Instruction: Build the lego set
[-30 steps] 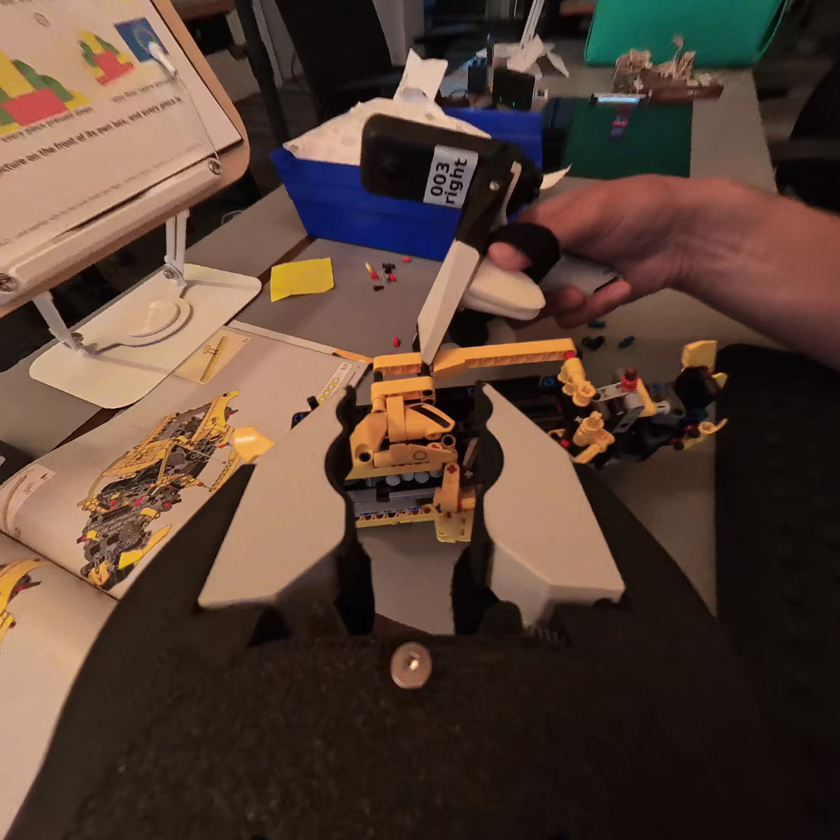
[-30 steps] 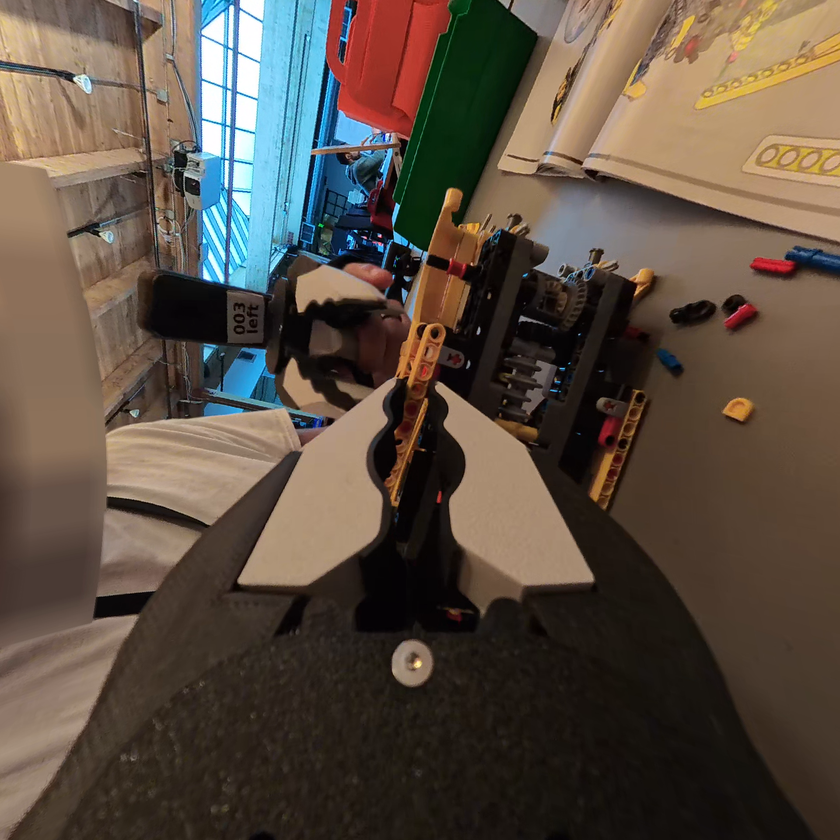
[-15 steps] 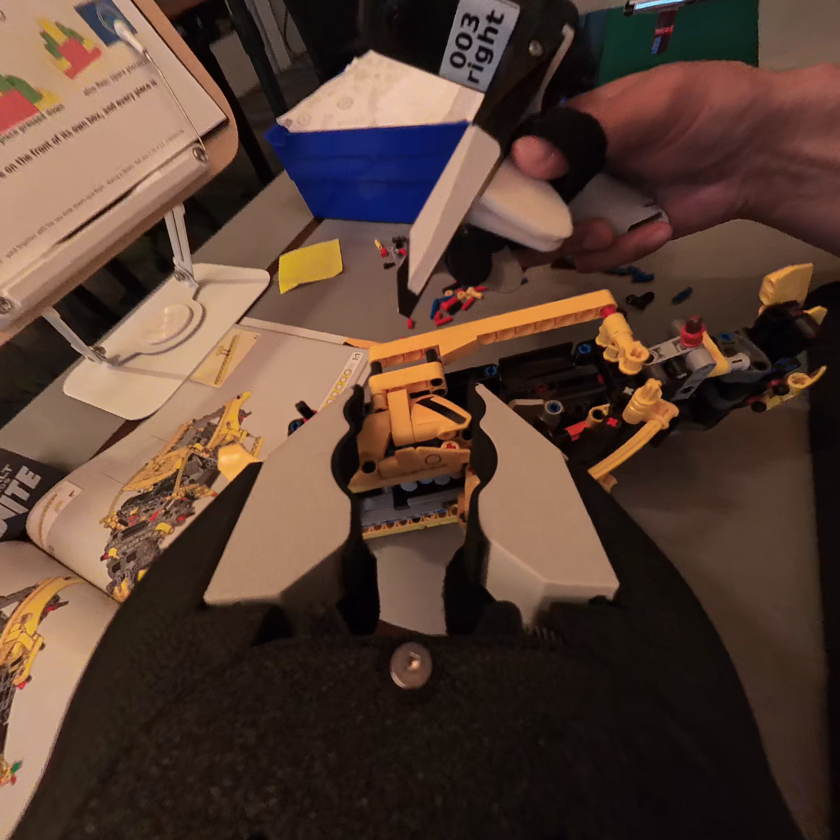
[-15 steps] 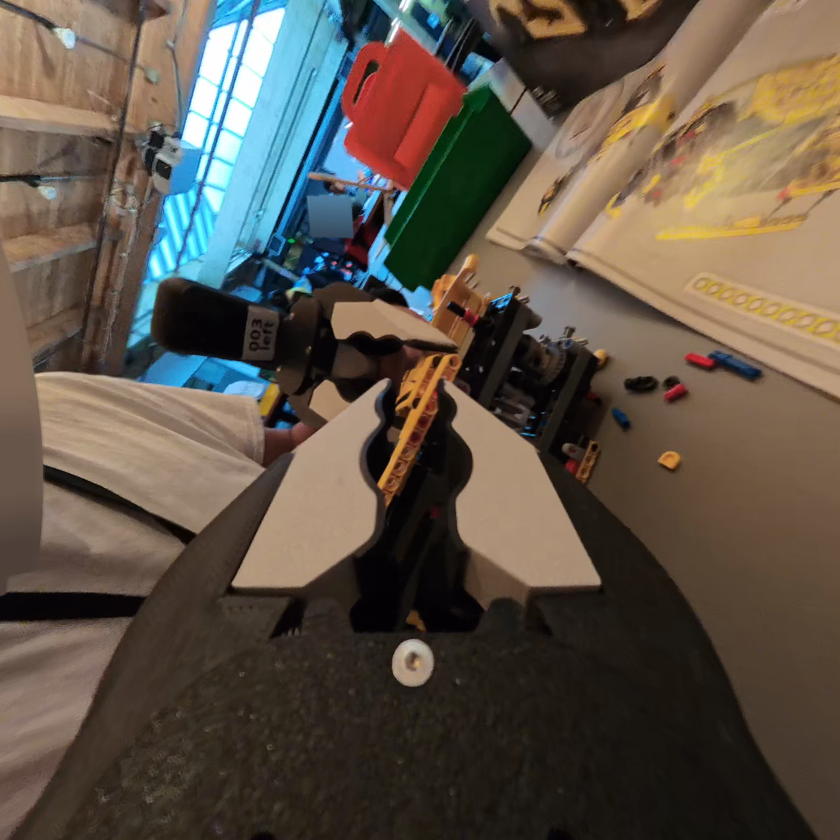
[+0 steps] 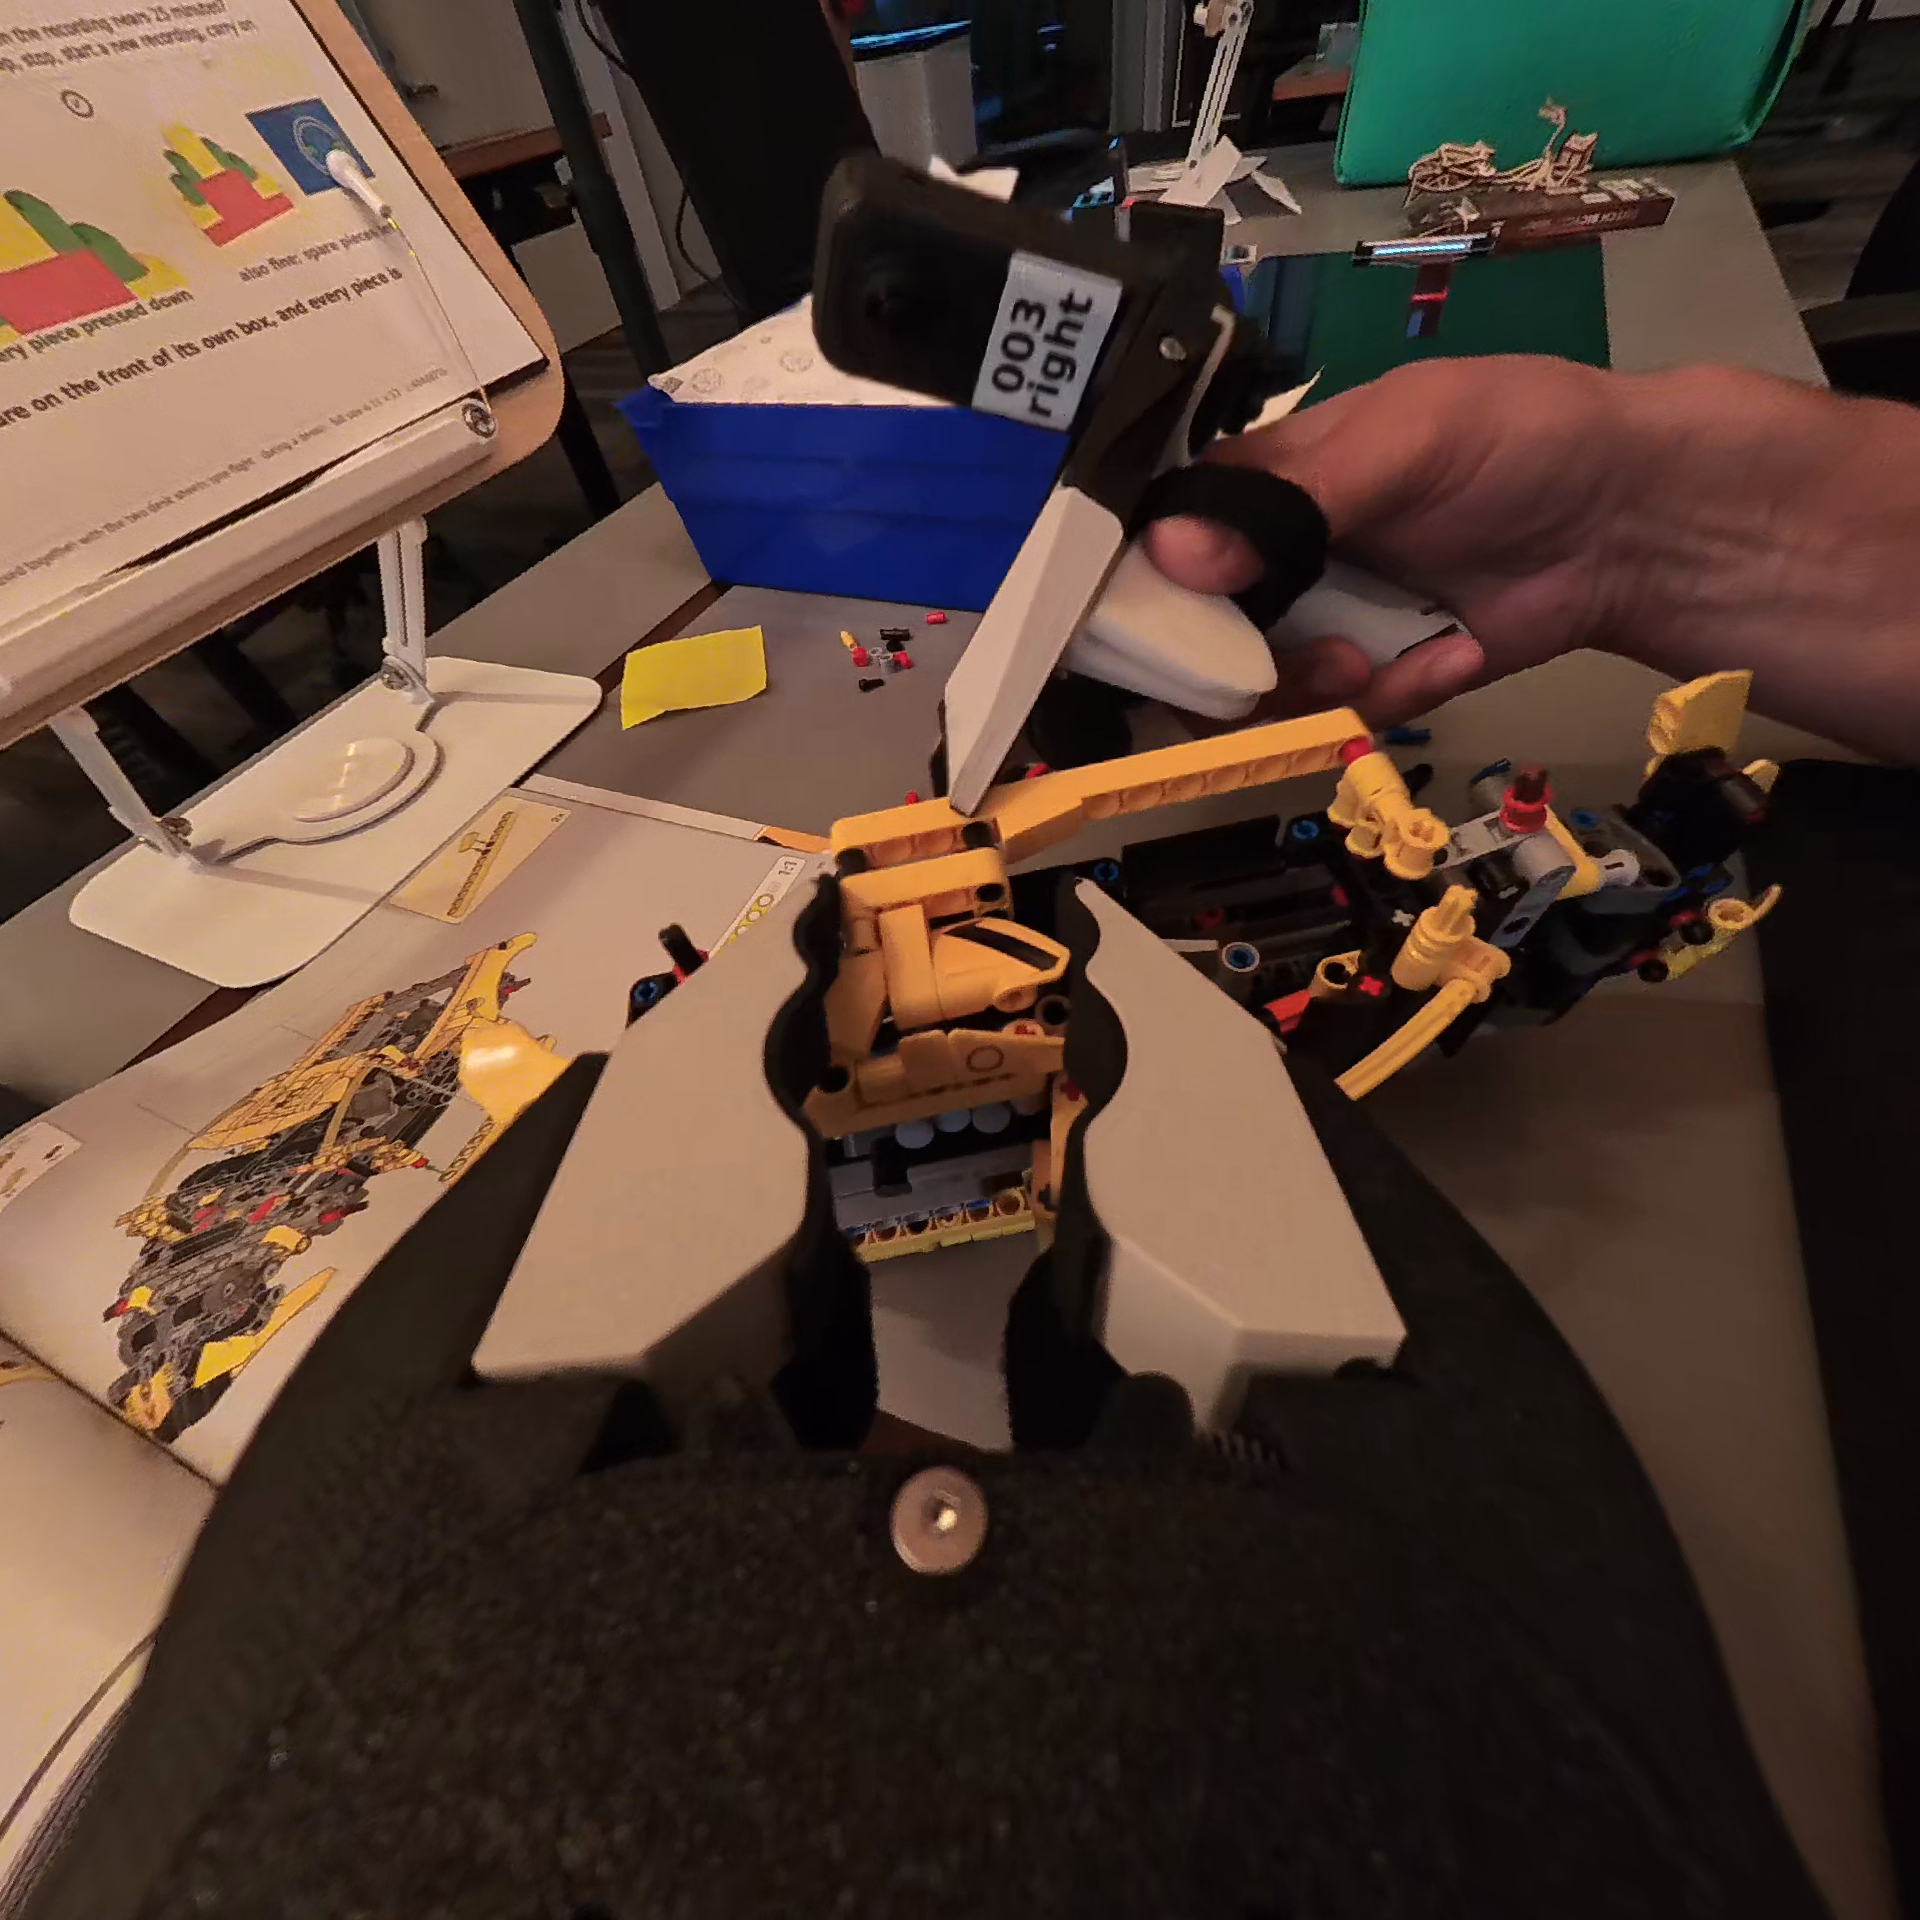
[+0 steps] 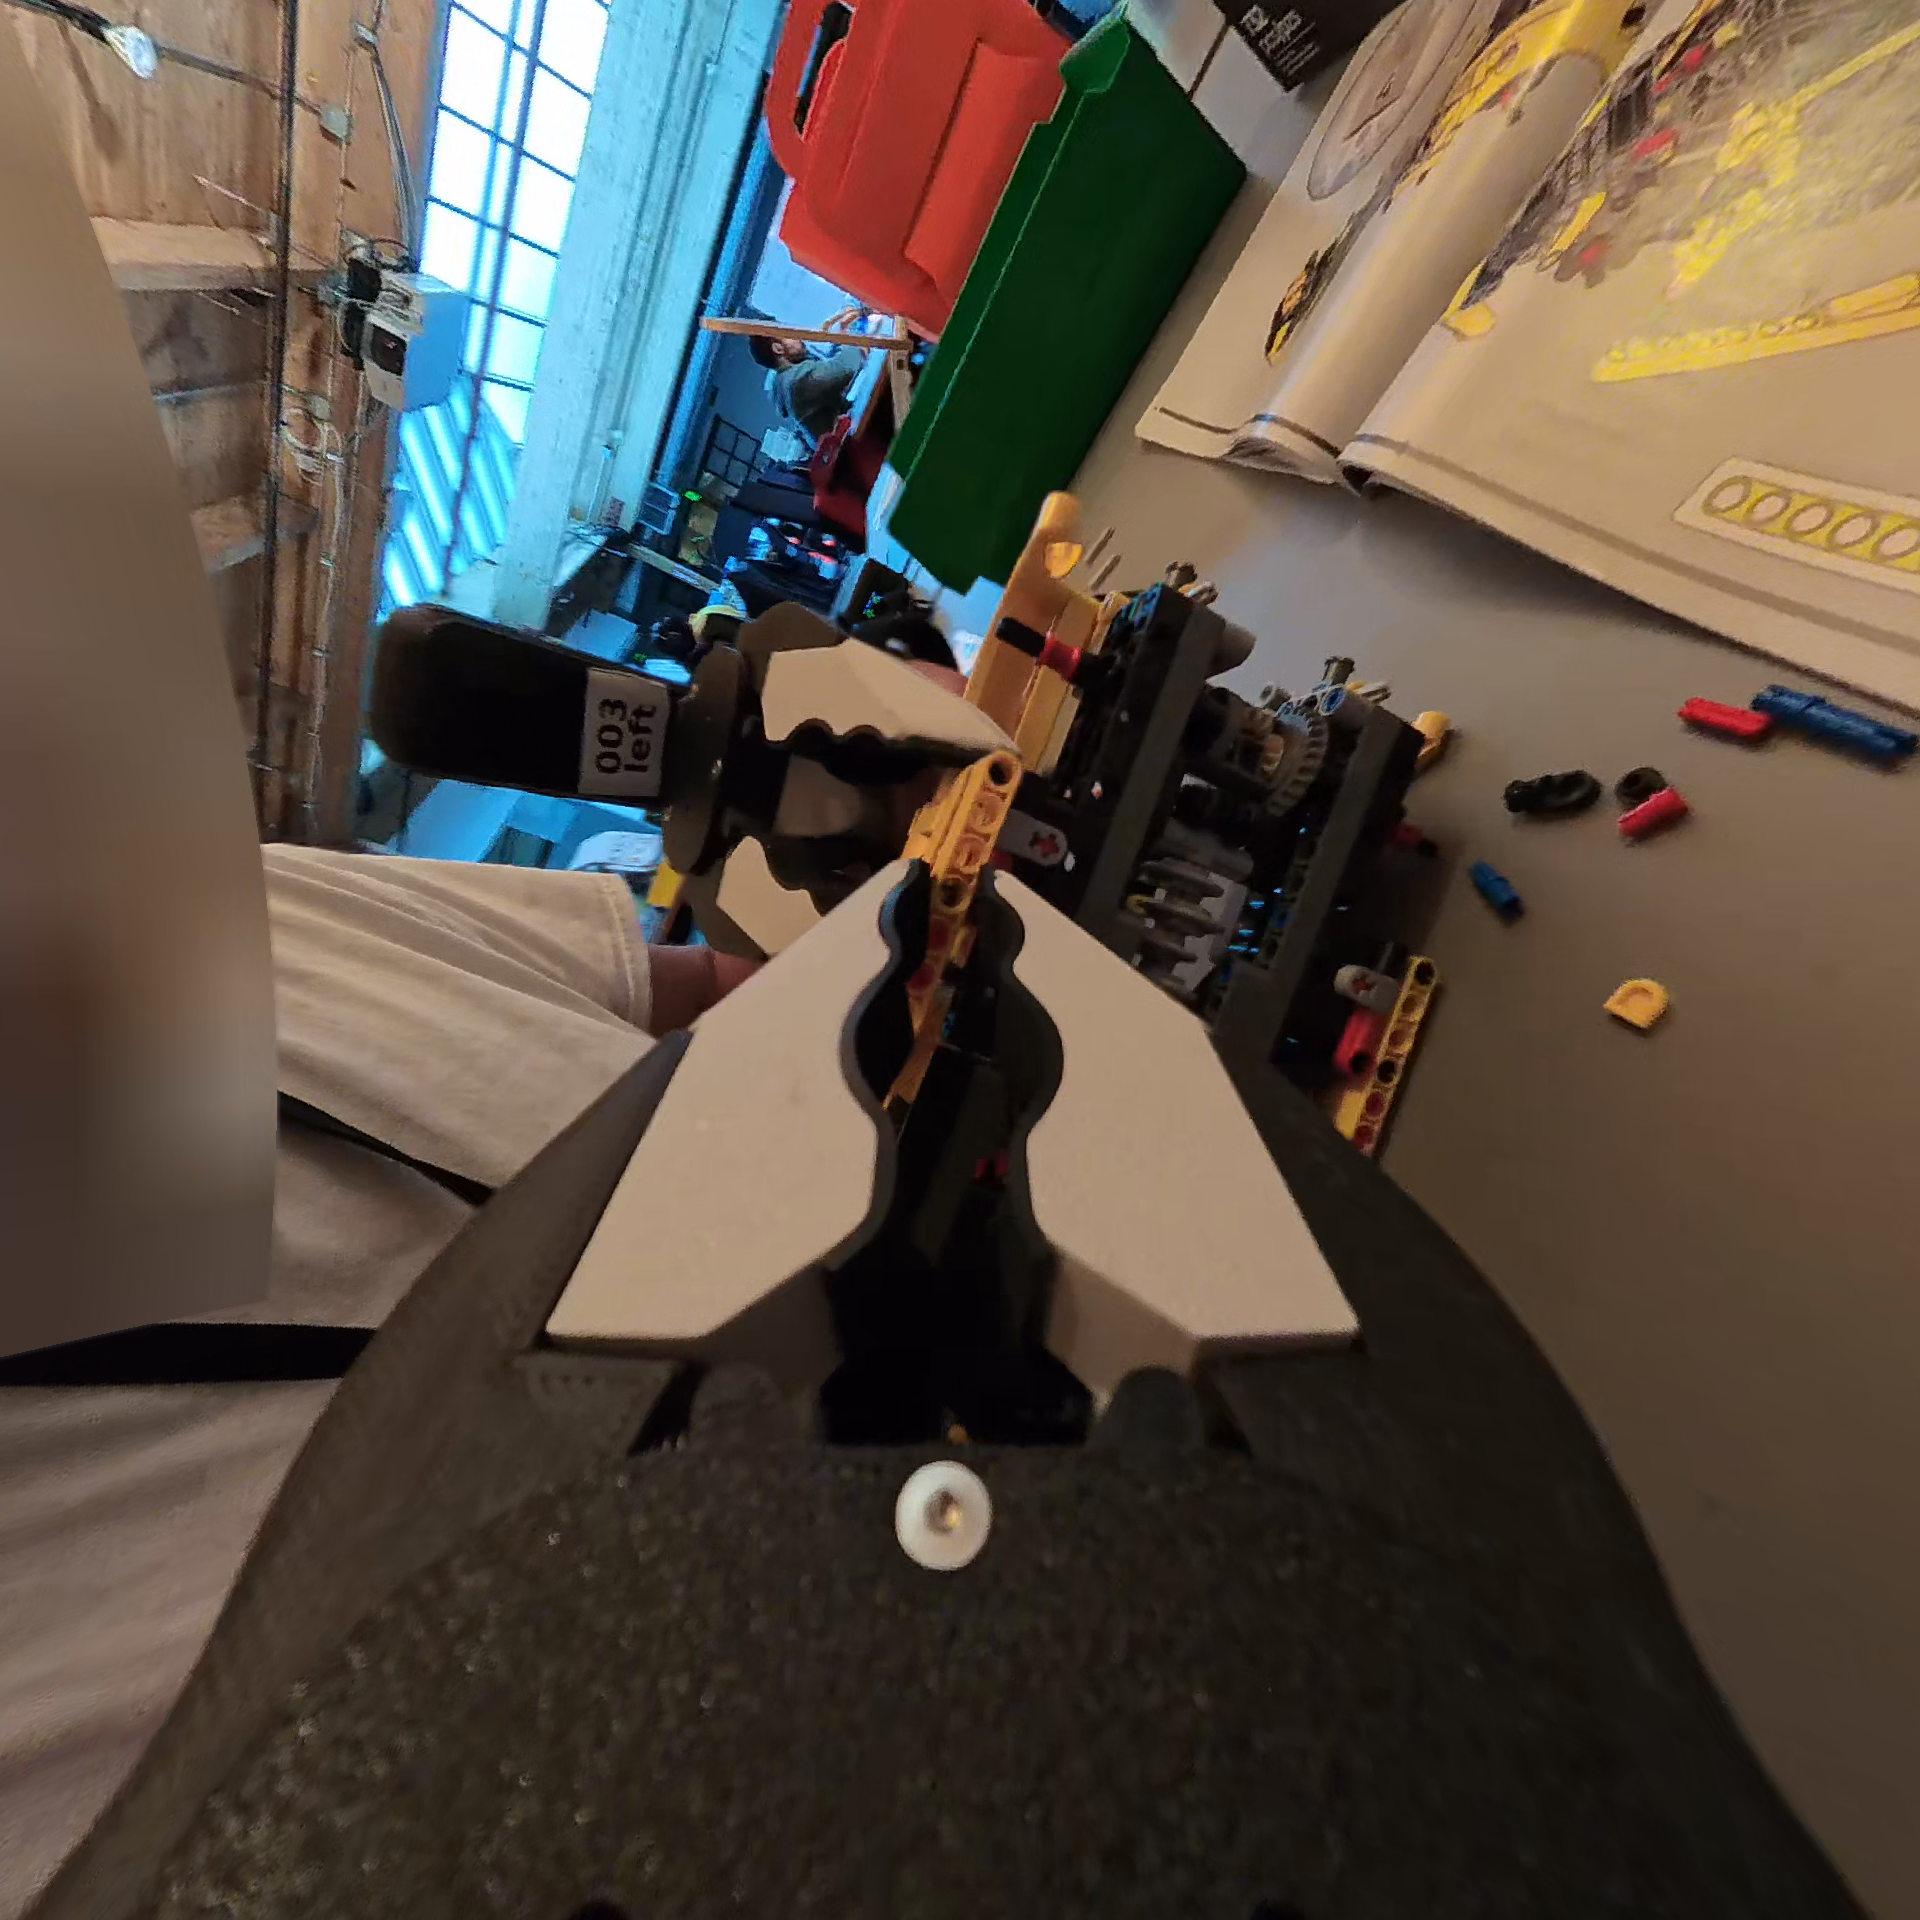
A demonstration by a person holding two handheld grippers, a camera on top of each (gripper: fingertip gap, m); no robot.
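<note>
Model: my left tongs are closed on the yellow cab end of the lego model, which rests on the grey tabletop just beyond the tong tips.
Long axis: in the left wrist view the model stretches from the cab away to the right, ending in yellow claw-like parts; its black chassis lies along the tabletop.
Beam: a long yellow beam runs along the top of the model, rising slightly toward its far right end.
Right tongs: my right tongs are narrowed on that yellow beam near the cab end; my hand holds them from the right.
Loose parts: small red, blue, black and yellow pieces lie scattered beside the model.
Paper: an open instruction booklet lies left of the model, and a yellow slip beyond it.
Surroundings: a blue bin stands at the tabletop's far edge; a board on a white stand is at the left; green bin and red bin stand past the booklet.
</note>
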